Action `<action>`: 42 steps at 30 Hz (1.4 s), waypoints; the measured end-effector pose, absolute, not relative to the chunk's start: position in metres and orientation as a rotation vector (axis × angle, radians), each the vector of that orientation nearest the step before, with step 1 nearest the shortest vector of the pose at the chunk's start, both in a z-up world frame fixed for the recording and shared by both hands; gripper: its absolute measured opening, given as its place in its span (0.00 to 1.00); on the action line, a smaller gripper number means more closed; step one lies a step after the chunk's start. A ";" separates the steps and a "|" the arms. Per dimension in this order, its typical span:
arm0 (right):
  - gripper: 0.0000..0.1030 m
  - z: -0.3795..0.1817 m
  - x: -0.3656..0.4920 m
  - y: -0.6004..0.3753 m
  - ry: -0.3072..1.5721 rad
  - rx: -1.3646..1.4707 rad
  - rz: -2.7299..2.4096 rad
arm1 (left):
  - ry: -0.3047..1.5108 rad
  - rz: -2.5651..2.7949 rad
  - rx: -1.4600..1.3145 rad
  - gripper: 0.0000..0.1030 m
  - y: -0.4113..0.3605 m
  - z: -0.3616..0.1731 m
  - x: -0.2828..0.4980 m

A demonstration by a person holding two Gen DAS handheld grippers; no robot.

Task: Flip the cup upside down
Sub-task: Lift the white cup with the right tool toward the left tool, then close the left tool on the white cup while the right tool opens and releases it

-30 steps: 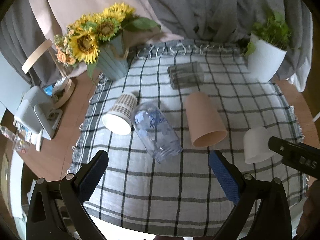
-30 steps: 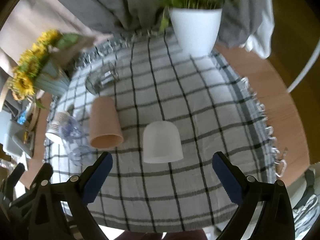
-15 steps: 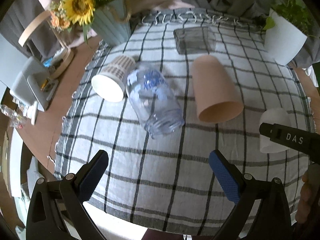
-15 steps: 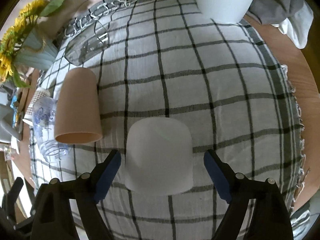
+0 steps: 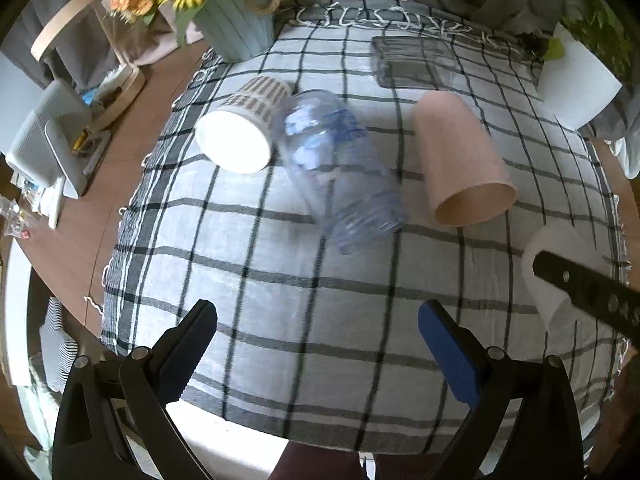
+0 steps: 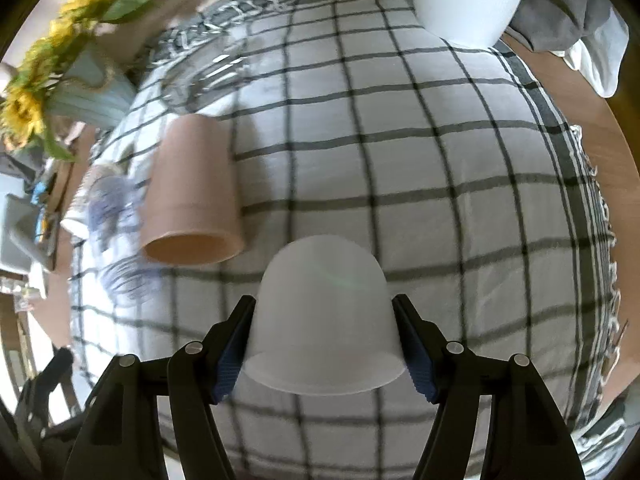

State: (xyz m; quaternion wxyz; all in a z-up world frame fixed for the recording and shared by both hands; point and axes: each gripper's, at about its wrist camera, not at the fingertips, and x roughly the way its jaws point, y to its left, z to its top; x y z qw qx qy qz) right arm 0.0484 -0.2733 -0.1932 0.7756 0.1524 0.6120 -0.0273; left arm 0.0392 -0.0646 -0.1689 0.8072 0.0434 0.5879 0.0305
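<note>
Now right gripper (image 6: 323, 342) fingers (image 6: 414, 354) clasp the white cup (image 6: 324, 320).

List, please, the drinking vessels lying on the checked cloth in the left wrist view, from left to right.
Patterned paper cup → clear plastic bottle → pink cup → white frosted cup, which is partly behind the right gripper.

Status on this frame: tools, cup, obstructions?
Right tool shut on white cup. Left tool open, empty. Pink cup lying alongside, apart.
</note>
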 end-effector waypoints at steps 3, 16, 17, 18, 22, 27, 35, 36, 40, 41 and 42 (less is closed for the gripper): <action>0.66 -0.184 0.038 -0.253 1.306 0.331 -0.041 | 1.269 0.068 0.091 1.00 -0.044 -0.169 0.038; 0.66 -0.201 0.025 -0.164 1.300 0.357 -0.010 | 1.314 0.084 0.157 1.00 0.028 -0.187 0.032; 0.66 -0.206 0.024 -0.158 1.304 0.360 -0.019 | 1.314 0.082 0.163 1.00 0.031 -0.188 0.032; 0.66 -0.208 0.024 -0.155 1.308 0.364 -0.024 | 1.314 0.077 0.168 1.00 0.032 -0.188 0.033; 0.66 -0.211 0.018 -0.141 1.302 0.347 -0.058 | 1.320 0.045 0.177 1.00 0.036 -0.190 0.033; 0.66 -0.220 0.011 -0.134 1.344 0.350 -0.069 | 1.316 0.026 0.185 1.00 0.036 -0.190 0.033; 0.74 -0.220 0.009 -0.132 1.360 0.371 -0.059 | 1.302 0.016 0.163 1.00 0.035 -0.182 0.031; 0.76 -0.217 0.007 -0.134 1.354 0.379 -0.068 | 1.300 0.016 0.159 1.00 0.035 -0.179 0.031; 0.77 -0.195 -0.003 -0.148 1.314 0.423 -0.058 | 1.285 -0.017 0.137 1.00 0.026 -0.164 0.028; 0.77 -0.184 -0.009 -0.154 1.287 0.437 -0.055 | 1.286 -0.029 0.126 1.00 0.023 -0.161 0.027; 0.78 -0.177 -0.012 -0.158 1.269 0.442 -0.058 | 1.292 -0.057 0.104 1.00 0.017 -0.158 0.027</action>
